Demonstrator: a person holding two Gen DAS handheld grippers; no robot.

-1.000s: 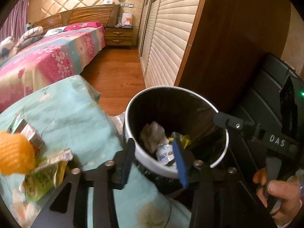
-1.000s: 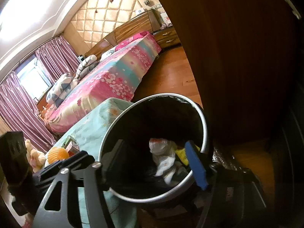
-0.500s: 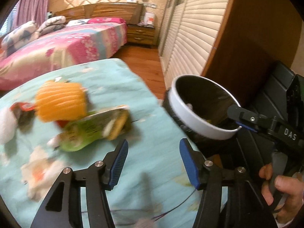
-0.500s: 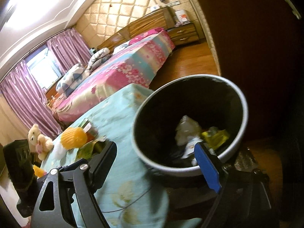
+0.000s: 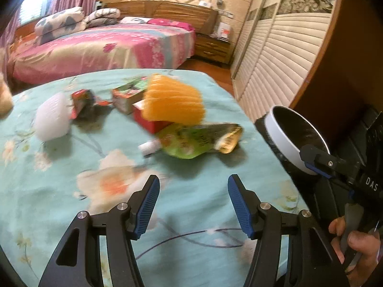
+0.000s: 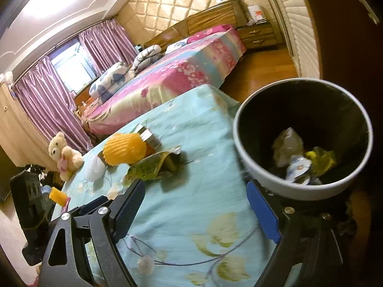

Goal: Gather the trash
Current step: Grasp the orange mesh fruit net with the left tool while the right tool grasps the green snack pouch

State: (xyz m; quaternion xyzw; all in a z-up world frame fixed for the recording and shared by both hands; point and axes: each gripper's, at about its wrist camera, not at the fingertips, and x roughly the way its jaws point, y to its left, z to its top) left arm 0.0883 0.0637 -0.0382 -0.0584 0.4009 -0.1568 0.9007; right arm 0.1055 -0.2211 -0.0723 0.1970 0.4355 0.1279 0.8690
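Trash lies on a table under a teal flowered cloth (image 5: 71, 191): a green pouch (image 5: 191, 141), an orange foam net (image 5: 172, 102) over a red carton (image 5: 148, 122), a green-and-red box (image 5: 126, 95), a red wrapper (image 5: 81, 100) and a white foam net (image 5: 52, 117). My left gripper (image 5: 193, 181) hovers open over the cloth, short of the pouch, holding nothing. My right gripper (image 6: 196, 186) is over the table's edge beside the white-rimmed bin (image 6: 301, 191); its jaws are opening with nothing between them. Crumpled trash (image 6: 294, 153) lies in the bin. The pouch (image 6: 148, 167) lies ahead to its left.
The bin (image 5: 282, 141) stands off the table's right edge, against a dark wooden cabinet (image 5: 335, 71). A bed (image 5: 100, 47) lies beyond the table. A teddy bear (image 6: 63, 153) and a second orange net (image 6: 58, 196) sit at the table's far left. A hand (image 5: 359, 244) holds the right gripper.
Both grippers have swung left, away from over the bin and onto the table with the trash. Both pairs of jaws stand wider than before.
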